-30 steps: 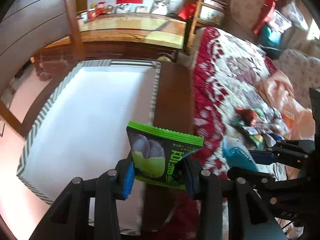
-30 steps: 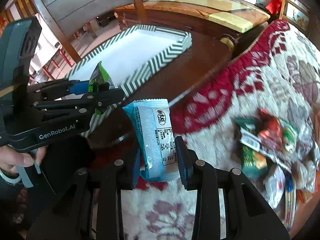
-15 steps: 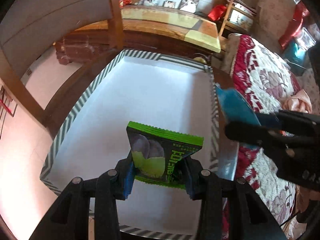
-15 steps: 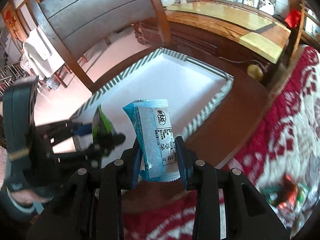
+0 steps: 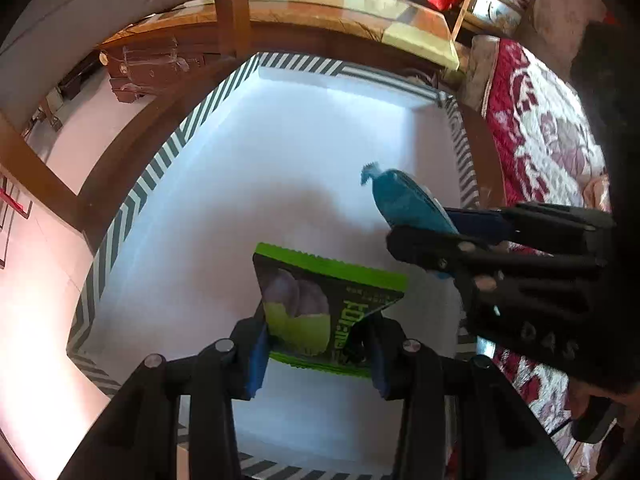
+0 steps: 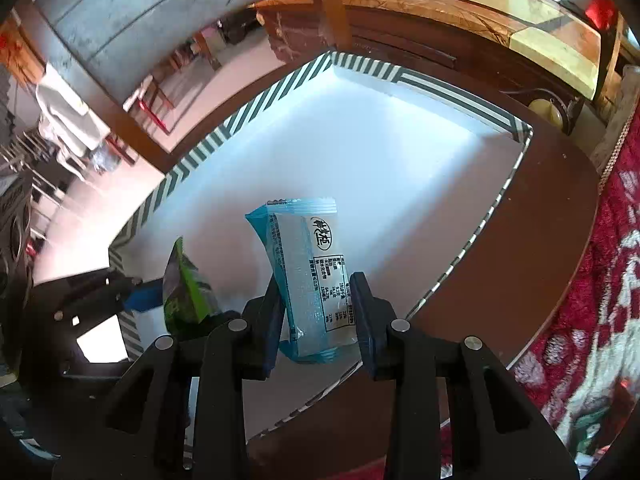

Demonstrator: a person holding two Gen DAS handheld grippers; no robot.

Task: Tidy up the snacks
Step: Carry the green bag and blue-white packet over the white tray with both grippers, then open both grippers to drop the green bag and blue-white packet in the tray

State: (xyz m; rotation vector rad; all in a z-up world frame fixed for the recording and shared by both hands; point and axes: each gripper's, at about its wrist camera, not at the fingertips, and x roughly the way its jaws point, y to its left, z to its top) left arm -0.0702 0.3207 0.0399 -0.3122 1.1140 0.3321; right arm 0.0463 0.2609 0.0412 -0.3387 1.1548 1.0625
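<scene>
Nearest you, your left gripper has its jaws clenched on the lower part of a green snack packet, which stands upright over the white floor of the striped-rim tray. Your right gripper grasps a pale blue snack packet the same way, its jaws pressing both sides of the wrapper, printed label facing the camera, also above the tray floor. In the left wrist view the blue packet sits to the right of the green one, apart from it. The tray lies on a dark brown worktop. To the right is a red and white patterned cloth. Beyond the tray stand a wooden chair and a yellow-topped counter.
</scene>
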